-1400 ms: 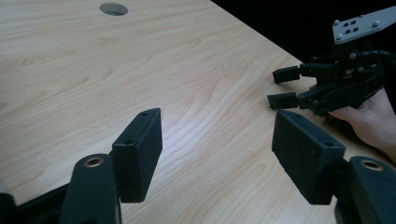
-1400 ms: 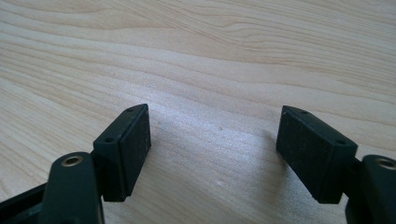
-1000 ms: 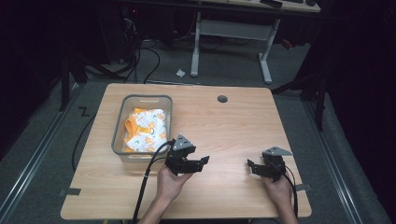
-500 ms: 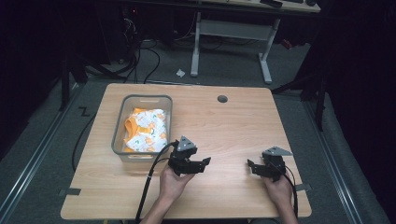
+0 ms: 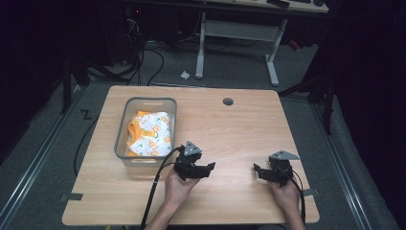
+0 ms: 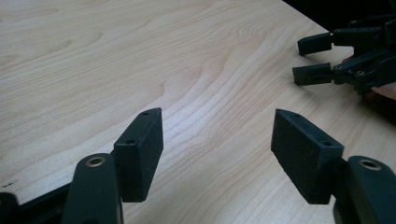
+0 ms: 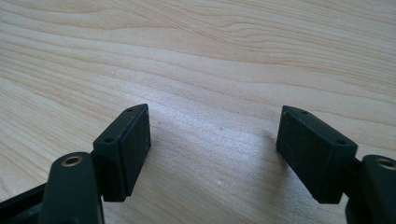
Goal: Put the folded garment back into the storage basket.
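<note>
Hovering low over the worktop [image 5: 230, 129], the left gripper [image 5: 207, 168] is held in the person's left hand [image 5: 178, 188], its jaws spread with nothing between them; in the left gripper view bare wood grain shows between its pads [image 6: 140, 154]. Its cable [image 5: 155, 191] trails back past the wrist and off the near edge. Just behind and to the left of that gripper stands a clear bin [image 5: 125, 134], holding a crumpled white and orange cloth [image 5: 151, 134]; the bin's near wall is close to the gripper's grey plate, and I cannot tell whether they touch. Well apart to the right, the right gripper [image 5: 258, 171] sits in the right hand [image 5: 286, 194], its jaws pointing toward the left gripper and also spread, empty, with plain wood under the pads [image 7: 126, 149] in the right gripper view. In the left gripper view, the right gripper [image 6: 314, 58] appears at the upper right, jaws parted. Far beyond both grippers, a round hole [image 5: 228, 101] is set in the worktop.
</note>
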`<act>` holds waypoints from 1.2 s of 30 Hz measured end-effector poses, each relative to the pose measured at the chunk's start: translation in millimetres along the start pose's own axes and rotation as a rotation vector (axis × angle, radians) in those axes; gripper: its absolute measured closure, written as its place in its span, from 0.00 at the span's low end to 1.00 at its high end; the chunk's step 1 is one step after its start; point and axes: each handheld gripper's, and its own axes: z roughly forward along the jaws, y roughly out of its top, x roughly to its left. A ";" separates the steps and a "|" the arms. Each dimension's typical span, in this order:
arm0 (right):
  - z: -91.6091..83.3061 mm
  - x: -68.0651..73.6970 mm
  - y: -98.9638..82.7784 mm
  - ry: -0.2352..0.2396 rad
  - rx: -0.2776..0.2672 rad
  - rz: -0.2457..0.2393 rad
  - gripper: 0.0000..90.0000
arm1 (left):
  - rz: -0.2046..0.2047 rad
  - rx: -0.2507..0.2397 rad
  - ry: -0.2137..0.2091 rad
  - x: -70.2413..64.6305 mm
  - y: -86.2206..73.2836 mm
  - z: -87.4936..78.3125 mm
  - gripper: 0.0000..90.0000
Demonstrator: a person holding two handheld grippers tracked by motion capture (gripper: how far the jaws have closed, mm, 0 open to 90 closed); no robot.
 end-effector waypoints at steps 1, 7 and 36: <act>0.0 0.0 0.0 0.000 0.000 0.000 0.29 | 0.001 0.007 0.002 0.7 -0.4 1.0 0.38; 0.0 0.0 0.0 0.000 0.000 0.000 0.29 | 0.009 0.020 0.022 1.8 -1.9 8.3 0.39; 0.0 0.0 -0.1 0.000 0.000 0.000 0.29 | 0.034 0.086 0.102 10.9 -9.2 34.0 0.39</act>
